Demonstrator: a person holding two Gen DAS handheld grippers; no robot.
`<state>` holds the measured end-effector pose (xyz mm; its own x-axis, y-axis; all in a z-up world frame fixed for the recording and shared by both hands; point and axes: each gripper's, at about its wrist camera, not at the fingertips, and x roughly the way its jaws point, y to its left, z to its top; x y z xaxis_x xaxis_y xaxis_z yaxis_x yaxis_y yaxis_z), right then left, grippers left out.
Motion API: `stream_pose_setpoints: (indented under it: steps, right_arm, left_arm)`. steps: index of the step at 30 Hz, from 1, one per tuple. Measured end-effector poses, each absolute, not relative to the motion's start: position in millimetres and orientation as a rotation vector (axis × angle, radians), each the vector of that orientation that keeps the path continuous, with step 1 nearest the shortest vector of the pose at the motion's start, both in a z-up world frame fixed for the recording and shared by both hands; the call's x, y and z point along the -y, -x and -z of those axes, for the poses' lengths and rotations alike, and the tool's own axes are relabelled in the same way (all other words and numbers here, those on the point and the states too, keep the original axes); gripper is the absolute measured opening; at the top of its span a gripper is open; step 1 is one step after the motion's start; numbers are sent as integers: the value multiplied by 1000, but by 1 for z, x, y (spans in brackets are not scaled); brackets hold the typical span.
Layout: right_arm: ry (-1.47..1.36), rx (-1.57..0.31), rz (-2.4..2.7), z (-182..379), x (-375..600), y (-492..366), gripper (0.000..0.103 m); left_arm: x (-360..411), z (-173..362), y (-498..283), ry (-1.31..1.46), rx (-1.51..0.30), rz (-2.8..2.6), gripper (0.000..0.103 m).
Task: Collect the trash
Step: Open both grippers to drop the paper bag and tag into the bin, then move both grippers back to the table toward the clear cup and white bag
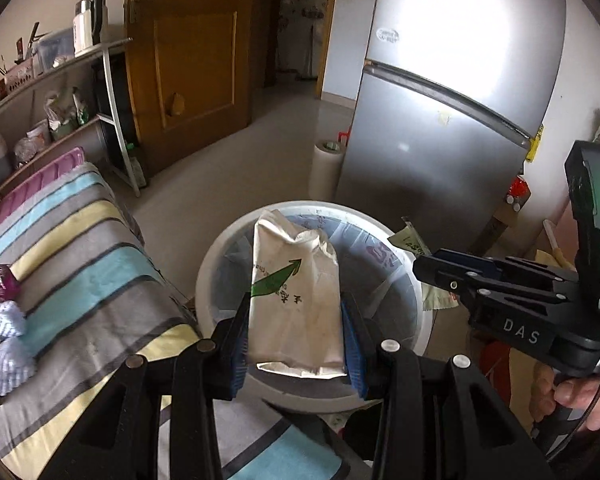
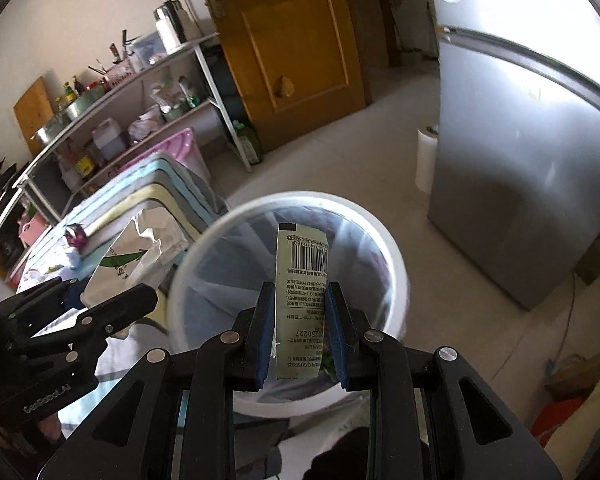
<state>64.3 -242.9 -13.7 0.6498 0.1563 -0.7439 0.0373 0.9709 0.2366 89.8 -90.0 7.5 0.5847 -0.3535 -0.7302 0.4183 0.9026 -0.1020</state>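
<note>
Crumpled paper bag [image 1: 296, 292], flat printed wrapper [image 2: 301, 280], round white bin [image 2: 396, 264].

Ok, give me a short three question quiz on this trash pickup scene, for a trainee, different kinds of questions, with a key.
1. True or false: the left gripper holds a white paper bag with a green arrow.
2. What does the right gripper hold? A) a bottle B) a slim wrapper with a barcode C) nothing
3. Fill in: both items hang over the white ____.

Key: 1 true; 2 B; 3 bin.
</note>
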Motion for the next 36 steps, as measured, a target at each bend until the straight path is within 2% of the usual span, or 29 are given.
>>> stream_pose_setpoints:
  steps: [10, 12, 14, 15, 16, 36]
  right_arm:
    - [-194, -938, -64, 35, 241, -83, 27]
    - [-183, -943, -59, 37, 239, -84, 28]
    - [-177, -937, -57, 37, 239, -83, 35]
    - [-175, -931, -59, 36, 239, -82, 41]
    - [-174, -928, -59, 36, 239, -82, 42]
    - [-175, -807, -108, -8, 205, -61, 42]
  left_arm:
    - [97, 8, -101, -88, -878, 427, 46]
    - [95, 8, -102, -81, -883, 418, 54]
    - [93, 8, -103, -76, -881, 409, 61]
    - [91, 7, -103, -73, -879, 405, 61]
    - [91, 7, -102, -73, -878, 401, 61]
    - [37, -32, -71, -21, -757, 336, 67]
